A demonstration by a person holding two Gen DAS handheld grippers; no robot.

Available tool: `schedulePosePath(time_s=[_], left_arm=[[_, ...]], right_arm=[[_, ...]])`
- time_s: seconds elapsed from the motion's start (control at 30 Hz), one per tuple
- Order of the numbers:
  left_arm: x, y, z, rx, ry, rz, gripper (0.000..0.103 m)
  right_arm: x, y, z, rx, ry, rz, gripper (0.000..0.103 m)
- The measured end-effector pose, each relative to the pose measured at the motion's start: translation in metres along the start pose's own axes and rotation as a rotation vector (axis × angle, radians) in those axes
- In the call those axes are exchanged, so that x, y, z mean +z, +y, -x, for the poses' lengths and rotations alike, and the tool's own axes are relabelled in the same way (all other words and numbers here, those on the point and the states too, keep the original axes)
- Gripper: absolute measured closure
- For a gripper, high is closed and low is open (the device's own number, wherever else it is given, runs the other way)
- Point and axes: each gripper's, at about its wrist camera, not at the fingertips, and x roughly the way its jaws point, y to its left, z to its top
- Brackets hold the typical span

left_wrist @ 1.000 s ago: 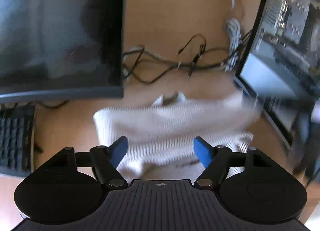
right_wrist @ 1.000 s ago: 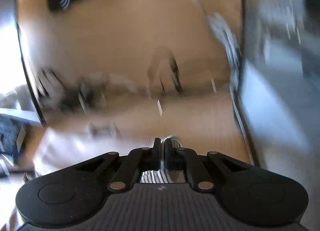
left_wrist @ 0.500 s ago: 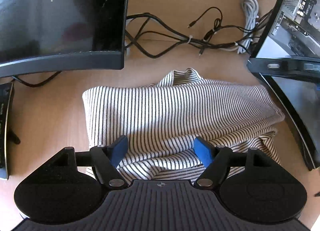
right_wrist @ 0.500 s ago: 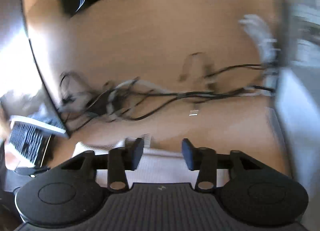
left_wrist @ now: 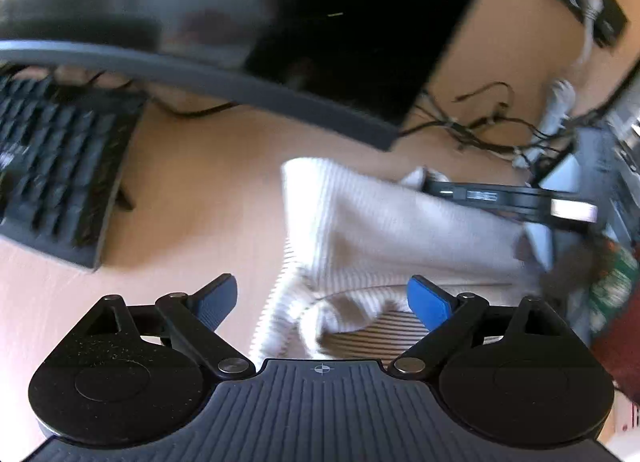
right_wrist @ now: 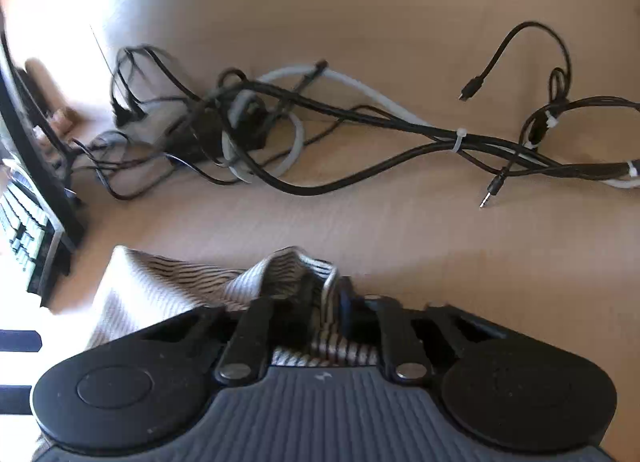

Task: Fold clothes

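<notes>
Keyboard beside striped shirt

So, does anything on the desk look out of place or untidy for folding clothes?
Yes. A tangle of loose cables sprawls across the wooden desk just beyond the striped garment, with bare plugs lying free. The right gripper is shut on the garment's bunched edge; the left gripper is open.

Left tongs gape wide apart; right tongs are pinched together on cloth.
</notes>
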Motion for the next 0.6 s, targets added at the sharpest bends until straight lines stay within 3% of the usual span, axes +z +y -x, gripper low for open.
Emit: schedulePosePath(time_s=[0.1, 0.23, 0.33, 0.4, 0.6], left_arm=[[-0.003, 0.009, 0.005, -0.025, 0.005, 0.023, 0.008], [-0.003, 0.010, 0.019, -0.095, -0.014, 0.004, 0.008], [0.005, 0.006, 0.022, -0.129, -0.030, 0.007, 0.007], [0.011, -0.004, 0.018, -0.134, -0.035, -0.016, 0.007], [0.026, -0.036, 0.000, -0.116, -0.045, -0.072, 0.005]], right_arm=[[-0.011, 0.007, 0.043, 0.085, -0.068, -0.067, 0.100], [-0.054, 0.024, 0.099, 0.170, -0.101, -0.135, 0.101], [-0.110, 0.029, 0.090, 0.173, -0.010, -0.213, 0.101], [-0.133, 0.029, 0.085, 0.187, -0.004, -0.280, 0.101], [-0.145, 0.038, 0.095, 0.156, -0.049, -0.273, 0.101]])
